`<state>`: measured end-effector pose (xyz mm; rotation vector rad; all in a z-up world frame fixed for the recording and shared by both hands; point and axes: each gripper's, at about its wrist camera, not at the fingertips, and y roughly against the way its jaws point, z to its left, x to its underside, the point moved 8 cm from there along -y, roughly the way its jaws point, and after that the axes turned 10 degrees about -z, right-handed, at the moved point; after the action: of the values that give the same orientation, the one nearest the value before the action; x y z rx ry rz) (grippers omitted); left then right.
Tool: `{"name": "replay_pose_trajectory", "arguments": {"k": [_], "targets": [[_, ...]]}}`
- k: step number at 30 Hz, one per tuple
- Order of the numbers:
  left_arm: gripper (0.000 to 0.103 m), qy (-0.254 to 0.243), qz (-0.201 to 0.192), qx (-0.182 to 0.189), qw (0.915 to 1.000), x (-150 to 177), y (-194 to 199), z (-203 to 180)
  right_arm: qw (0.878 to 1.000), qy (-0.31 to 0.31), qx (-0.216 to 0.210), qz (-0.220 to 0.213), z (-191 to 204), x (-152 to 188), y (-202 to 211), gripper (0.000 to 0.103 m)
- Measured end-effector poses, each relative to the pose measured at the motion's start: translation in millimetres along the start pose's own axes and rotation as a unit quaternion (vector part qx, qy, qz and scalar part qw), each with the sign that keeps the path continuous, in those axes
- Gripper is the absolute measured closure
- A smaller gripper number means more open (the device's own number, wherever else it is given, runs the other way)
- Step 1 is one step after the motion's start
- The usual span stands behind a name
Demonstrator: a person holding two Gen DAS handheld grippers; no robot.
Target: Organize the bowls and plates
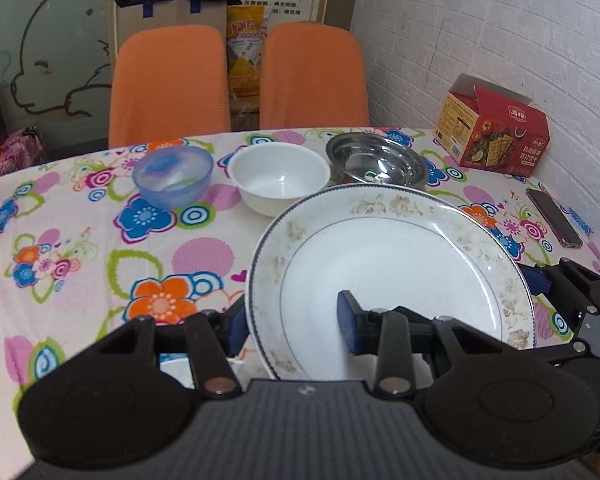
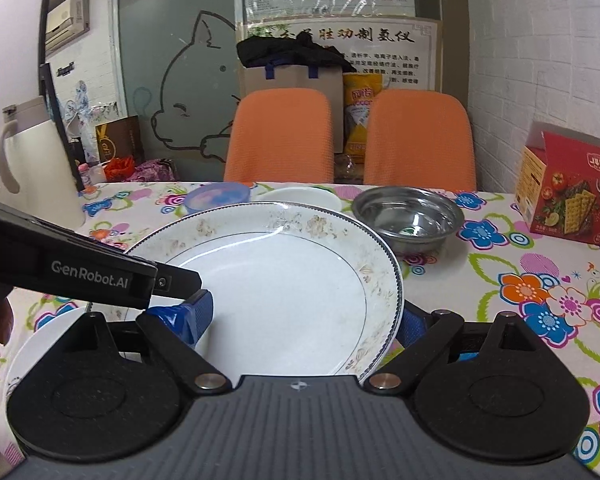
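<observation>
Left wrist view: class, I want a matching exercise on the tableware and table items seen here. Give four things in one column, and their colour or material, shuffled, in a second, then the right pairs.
Things:
1. bowl at the far left of the row
2. bowl in the middle of the row
3. bowl at the right of the row
4. cracker box

Descriptions:
a. shiny metal
b. red, with its flap open
c. translucent blue
d. plain white

Pairs: 1-c, 2-d, 3-a, 4-b

I see 3 bowls point(image 1: 279, 178) in a row behind the plate point(image 1: 392, 276) (box point(image 1: 494, 132) far right) on the table point(image 1: 80, 248).
</observation>
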<state>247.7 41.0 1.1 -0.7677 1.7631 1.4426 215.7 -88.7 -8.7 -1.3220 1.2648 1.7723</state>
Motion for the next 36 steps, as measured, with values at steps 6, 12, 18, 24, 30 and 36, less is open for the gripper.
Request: {"name": "replay_pose_trajectory", "arguments": {"k": [6, 12, 18, 24, 30, 36], "targets": [[0.068, 0.015, -0.004, -0.046, 0.9988, 28, 47, 50, 0.998, 0.011, -0.058, 0.007, 60, 15, 5, 0.023], [0.068, 0.037, 0.015, -0.077, 0.9962, 66, 68, 91, 0.994, 0.007, -0.098, 0.036, 102, 37, 1, 0.023], [0.069, 0.043, 0.018, -0.076, 0.9960, 86, 69, 100, 0.994, 0.015, -0.096, 0.048, 114, 54, 1, 0.023], [0.070, 0.069, 0.024, -0.072, 0.9948, 99, 64, 112, 0.993, 0.011, -0.104, 0.057, 120, 63, 0, 0.023], [0.071, 0.048, -0.004, -0.076, 0.9960, 91, 70, 107, 0.994, 0.071, -0.069, 0.043, 125, 58, 2, 0.023], [0.070, 0.047, -0.029, -0.085, 0.9949, 77, 80, 111, 0.993, 0.085, -0.062, 0.050, 113, 57, 0, 0.024]]}}
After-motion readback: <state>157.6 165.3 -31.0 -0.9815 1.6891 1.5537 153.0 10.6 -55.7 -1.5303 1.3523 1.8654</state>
